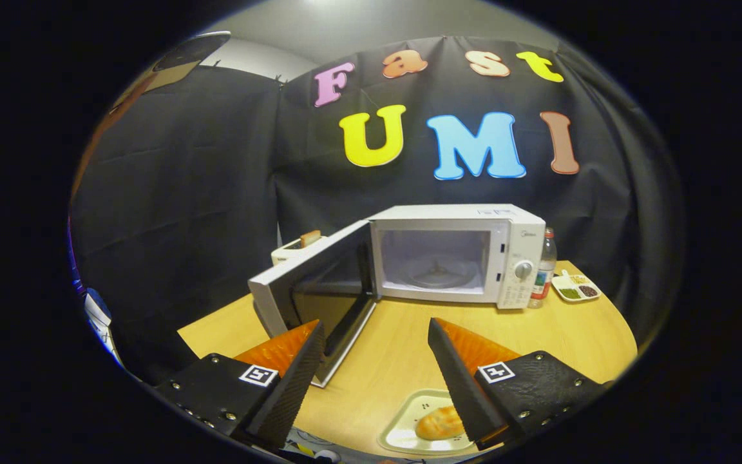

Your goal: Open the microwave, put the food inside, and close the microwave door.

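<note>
- Microwave (458,254): we note it on the desk (397,335), door (316,296) swung wide open, beyond the jaws.
- Bread roll (438,422): on a pale tray (403,432), between our fingers, just below them.
- Gripper (376,335): jaws spread apart, holding nothing.
</note>
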Available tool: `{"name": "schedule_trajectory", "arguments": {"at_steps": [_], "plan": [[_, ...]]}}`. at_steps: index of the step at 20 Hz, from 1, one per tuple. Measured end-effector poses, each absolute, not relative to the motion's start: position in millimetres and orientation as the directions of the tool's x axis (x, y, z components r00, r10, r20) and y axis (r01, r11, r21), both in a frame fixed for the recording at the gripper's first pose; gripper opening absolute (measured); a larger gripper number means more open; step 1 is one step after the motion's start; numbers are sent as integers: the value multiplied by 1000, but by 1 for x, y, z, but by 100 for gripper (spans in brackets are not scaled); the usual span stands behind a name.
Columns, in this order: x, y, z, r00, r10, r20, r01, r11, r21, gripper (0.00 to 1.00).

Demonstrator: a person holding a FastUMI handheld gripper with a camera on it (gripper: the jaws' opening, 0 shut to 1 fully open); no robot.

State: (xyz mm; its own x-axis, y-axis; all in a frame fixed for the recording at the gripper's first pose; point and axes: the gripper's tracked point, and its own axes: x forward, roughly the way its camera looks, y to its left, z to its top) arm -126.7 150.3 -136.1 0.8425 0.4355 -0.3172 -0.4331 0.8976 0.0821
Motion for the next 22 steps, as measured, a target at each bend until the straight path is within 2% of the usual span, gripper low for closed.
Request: {"name": "schedule_trajectory", "arguments": {"at_steps": [6, 13, 22], "plan": [[-125, 105, -208, 810, 354, -467, -349, 932, 102, 98], [-133, 79, -276, 728, 305, -614, -306, 946, 108, 98], [-141, 70, -310, 664, 284, -692, -277, 953, 126, 98]]}}
